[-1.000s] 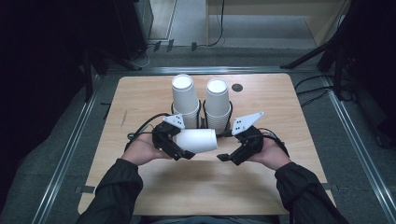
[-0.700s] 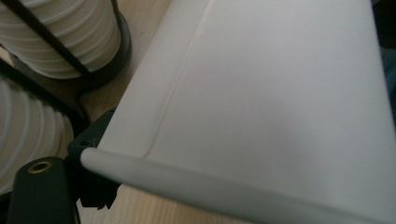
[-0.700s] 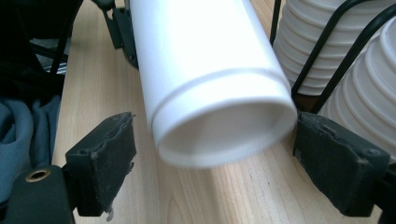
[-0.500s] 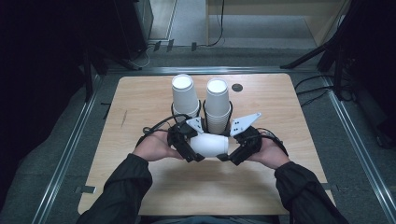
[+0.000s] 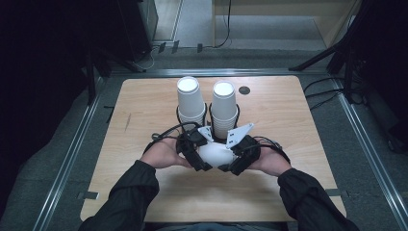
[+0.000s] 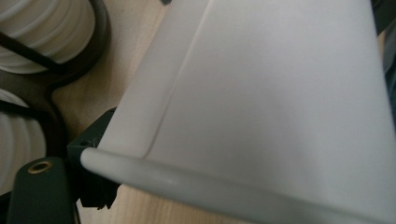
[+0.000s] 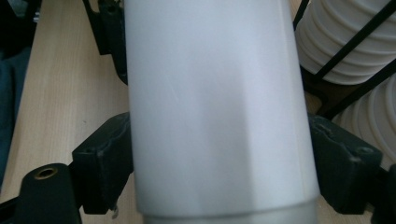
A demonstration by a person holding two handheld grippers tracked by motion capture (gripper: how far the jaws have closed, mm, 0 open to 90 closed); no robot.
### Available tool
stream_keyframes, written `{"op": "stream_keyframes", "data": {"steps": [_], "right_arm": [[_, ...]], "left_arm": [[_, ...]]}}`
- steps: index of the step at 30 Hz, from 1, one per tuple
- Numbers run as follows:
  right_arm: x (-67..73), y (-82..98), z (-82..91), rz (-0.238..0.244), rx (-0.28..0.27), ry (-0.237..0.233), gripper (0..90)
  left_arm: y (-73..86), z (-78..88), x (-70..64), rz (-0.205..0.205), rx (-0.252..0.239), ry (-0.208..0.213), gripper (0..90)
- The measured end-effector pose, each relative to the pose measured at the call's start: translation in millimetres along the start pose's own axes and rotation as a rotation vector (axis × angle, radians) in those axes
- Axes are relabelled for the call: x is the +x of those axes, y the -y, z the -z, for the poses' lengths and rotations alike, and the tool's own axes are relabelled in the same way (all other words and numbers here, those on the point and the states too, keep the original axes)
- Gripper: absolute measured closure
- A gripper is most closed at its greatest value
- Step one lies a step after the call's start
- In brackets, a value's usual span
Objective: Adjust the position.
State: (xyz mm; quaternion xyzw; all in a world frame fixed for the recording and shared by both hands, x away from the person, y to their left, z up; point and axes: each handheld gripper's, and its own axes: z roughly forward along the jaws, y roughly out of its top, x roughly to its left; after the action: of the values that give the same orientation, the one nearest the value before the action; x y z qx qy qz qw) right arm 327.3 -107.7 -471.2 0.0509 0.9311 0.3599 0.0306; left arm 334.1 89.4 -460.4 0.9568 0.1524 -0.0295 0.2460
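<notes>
Desk carried 2 cup stacks in a black wire holder, just beyond both claws. Single white cup lay sideways between the claws, long axis running claw to claw, rim toward left claw. Left claw clamped the rim end. Right claw had just been closing, its jaws flanking the cup's body, apparently touching. Step looked like a handover; next move needs a firm right grip before left lets go.
</notes>
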Motion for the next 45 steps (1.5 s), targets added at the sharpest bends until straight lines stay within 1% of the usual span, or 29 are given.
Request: {"op": "stream_keyframes", "data": {"steps": [1, 3, 4, 6, 7, 9, 10, 11, 12, 13, 15, 16, 20, 21, 22, 24, 28, 30, 33, 34, 36, 37, 38, 39, 41, 42, 43, 44, 45], "right_arm": [[0.8, -0.6, -0.6, 0.011, 0.004, 0.003, 22.0], [3.4, -1.2, -1.9, 0.03, 0.013, 0.009, 23.8], [3.4, -1.2, -1.9, 0.03, 0.013, 0.009, 23.8], [4.6, -0.7, -2.5, 0.028, 0.022, -0.007, 23.9], [4.8, -0.6, -2.4, 0.031, 0.023, -0.007, 23.9], [4.3, -0.8, -1.2, 0.036, 0.022, -0.005, 23.9], [3.3, -0.9, 0.0, 0.029, 0.021, -0.005, 23.9], [2.4, -0.4, 1.3, 0.02, 0.011, -0.01, 23.8], [1.4, 0.1, 2.9, 0.017, 0.003, -0.008, 23.9], [0.6, 0.8, 4.6, 0.009, 0.002, -0.007, 23.8], [-0.8, 2.2, 7.9, -0.004, -0.009, -0.003, 23.8], [-2.3, 2.9, 12.1, -0.018, -0.031, -0.003, 23.7], [-3.6, 4.2, 16.5, -0.026, -0.053, 0.004, 23.5], [-4.1, 5.0, 17.7, -0.023, -0.058, 0.006, 23.6], [-4.3, 5.6, 18.7, -0.018, -0.066, 0.015, 23.6], [-5.2, 6.2, 20.6, -0.03, -0.065, 0.014, 23.6], [-7.9, 6.3, 24.5, -0.057, -0.091, 0.008, 23.6], [-9.6, 7.7, 27.8, -0.077, -0.105, 0.01, 23.5], [-10.0, 9.6, 29.2, -0.089, -0.107, 0.01, 23.5], [-10.0, 10.5, 30.1, -0.082, -0.105, 0.018, 23.5], [-10.1, 11.3, 32.7, -0.089, -0.107, 0.023, 23.5], [-10.6, 11.6, 34.4, -0.093, -0.114, 0.028, 23.5], [-11.9, 11.7, 38.3, -0.105, -0.14, 0.027, 23.5], [-11.9, 11.7, 38.3, -0.105, -0.14, 0.027, 23.5], [-12.6, 12.0, 41.2, -0.122, -0.157, 0.028, 23.5], [-12.9, 12.3, 44.1, -0.133, -0.179, 0.027, 23.5], [-12.9, 12.3, 44.1, -0.133, -0.179, 0.027, 23.5], [-13.0, 12.2, 45.5, -0.137, -0.195, 0.028, 23.5], [-13.3, 11.9, 46.9, -0.142, -0.212, 0.024, 23.6]], "left_arm": [[0.2, -0.8, 0.8, 0.0, 0.008, 0.0, 11.8], [0.9, -1.7, 0.3, -0.009, 0.016, 0.002, 10.3], [1.4, -2.2, 0.1, -0.017, 0.024, 0.009, 10.3], [2.9, -3.7, -0.1, -0.017, 0.017, 0.02, 8.9], [3.7, -4.0, -0.4, -0.015, 0.006, 0.021, 8.2], [3.7, -3.4, 1.2, 0.009, -0.014, 0.017, 6.4], [3.6, -3.0, 0.6, 0.033, -0.018, 0.011, 4.6], [3.7, -1.6, 0.9, 0.019, -0.029, -0.004, 2.1], [4.1, -0.1, 1.2, 0.02, -0.047, 0.004, 1.5], [4.7, 2.2, 1.2, 0.013, -0.068, -0.002, 1.3], [5.7, 6.2, 1.4, 0.025, -0.106, 0.004, 0.1], [7.4, 9.8, 3.3, 0.028, -0.12, 0.007, 0.0], [10.7, 12.7, 4.9, 0.028, -0.142, 0.021, 0.0], [11.5, 14.0, 4.6, 0.022, -0.148, 0.013, 0.0], [12.3, 15.1, 4.5, 0.033, -0.156, 0.015, 0.0], [13.6, 17.4, 4.3, 0.032, -0.174, 0.014, 0.0], [15.8, 21.4, 8.2, 0.041, -0.19, 0.014, 0.0], [17.0, 24.0, 9.6, 0.049, -0.197, 0.01, 0.0], [19.7, 27.7, 9.1, 0.071, -0.213, 0.003, 0.0], [20.7, 28.1, 8.8, 0.077, -0.225, -0.008, 0.0], [23.1, 29.3, 9.5, 0.091, -0.242, 0.003, 0.0], [24.1, 30.1, 10.0, 0.094, -0.251, 0.0, 0.0], [25.3, 31.5, 10.5, 0.1, -0.259, -0.002, 0.0], [26.1, 32.6, 10.7, 0.1, -0.271, -0.004, 0.0], [28.4, 35.6, 10.7, 0.119, -0.309, 0.003, 0.0], [29.5, 37.4, 10.7, 0.123, -0.323, 0.004, 0.0], [30.5, 38.6, 10.6, 0.129, -0.336, 0.008, 0.0], [31.4, 40.0, 10.1, 0.134, -0.348, 0.003, 0.0], [32.2, 41.8, 10.6, 0.13, -0.358, 0.001, 0.0]]}}
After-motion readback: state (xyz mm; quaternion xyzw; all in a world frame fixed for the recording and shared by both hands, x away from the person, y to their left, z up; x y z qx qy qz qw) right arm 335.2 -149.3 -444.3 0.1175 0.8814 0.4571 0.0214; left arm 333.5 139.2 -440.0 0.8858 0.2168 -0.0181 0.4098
